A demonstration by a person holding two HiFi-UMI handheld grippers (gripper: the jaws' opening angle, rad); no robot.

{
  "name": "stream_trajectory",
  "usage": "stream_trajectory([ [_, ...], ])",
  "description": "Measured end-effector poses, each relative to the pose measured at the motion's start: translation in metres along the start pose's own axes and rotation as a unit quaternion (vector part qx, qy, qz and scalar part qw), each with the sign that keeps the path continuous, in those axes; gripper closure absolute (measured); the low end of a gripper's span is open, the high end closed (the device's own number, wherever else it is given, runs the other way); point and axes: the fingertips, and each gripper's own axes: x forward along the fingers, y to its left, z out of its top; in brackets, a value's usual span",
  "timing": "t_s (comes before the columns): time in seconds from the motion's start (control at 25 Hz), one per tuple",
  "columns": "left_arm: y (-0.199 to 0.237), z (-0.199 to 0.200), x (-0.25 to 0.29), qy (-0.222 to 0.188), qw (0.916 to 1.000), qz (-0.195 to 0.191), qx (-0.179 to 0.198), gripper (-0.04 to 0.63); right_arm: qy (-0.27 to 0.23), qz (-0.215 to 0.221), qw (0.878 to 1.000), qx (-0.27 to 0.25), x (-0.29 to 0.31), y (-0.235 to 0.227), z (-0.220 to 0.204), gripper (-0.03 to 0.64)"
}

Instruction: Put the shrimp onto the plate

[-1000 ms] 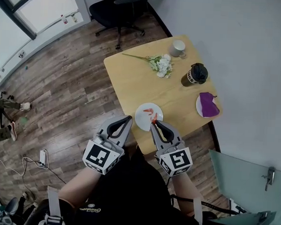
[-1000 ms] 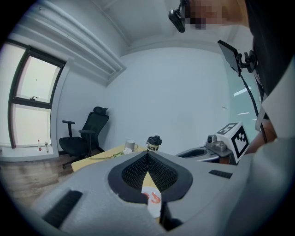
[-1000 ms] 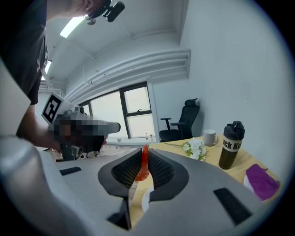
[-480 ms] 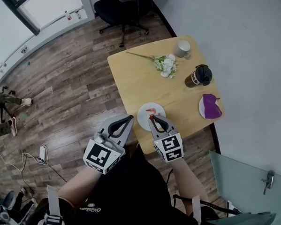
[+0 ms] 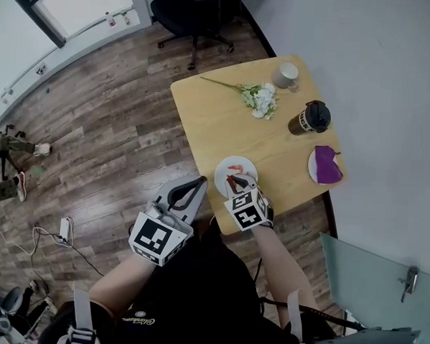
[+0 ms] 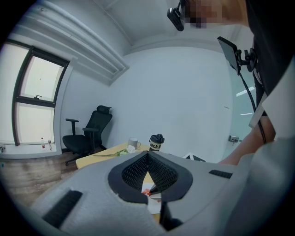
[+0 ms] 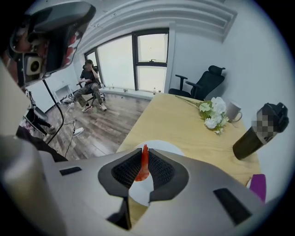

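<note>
R gripper status: the right gripper (image 5: 234, 181) (image 7: 144, 157) pinches the shrimp (image 7: 142, 167) between its 2 jaws. The shrimp stands approx. upright, its pointed end sticking up past the pads and its thicker end hanging in the gap below.

Position: the white plate (image 5: 219, 179) (image 7: 162, 148) lies directly under the right gripper's tips, at the near edge of the tabletop (image 5: 217, 125). The held shrimp is above the plate; contact w/ the plate cannot be told. A 2nd red piece (image 5: 232, 167) lies on the plate just ahead of the tips.

L gripper status: the left gripper (image 5: 199, 182) (image 6: 147, 154) has its jaws pressed together at the tips, w/ nothing between them. It sits left of the right gripper, off the tabletop edge, pointing toward the plate.

Surroundings, ref. right gripper: white flowers (image 5: 260, 99) (image 7: 213, 115) lie ahead, beyond the plate. A mug (image 5: 285, 74) stands farther ahead. A dark tumbler (image 5: 310, 117) (image 7: 258, 131) stands ahead-right.
</note>
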Motion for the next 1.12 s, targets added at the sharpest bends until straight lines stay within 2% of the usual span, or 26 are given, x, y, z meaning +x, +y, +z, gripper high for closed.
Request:
stream_trajectory([
  [0.48,0.005,-0.008,-0.011,0.006,0.9999,0.006,-0.007,0.595,0.080,0.008,0.996,-0.036,0.040,0.003,-0.021,0.572],
  [1.12,0.014,-0.010,-0.016,0.006,0.9998,0.017,-0.013,0.595,0.131,0.008,0.990,-0.059,0.059,-0.003,-0.030,0.571],
])
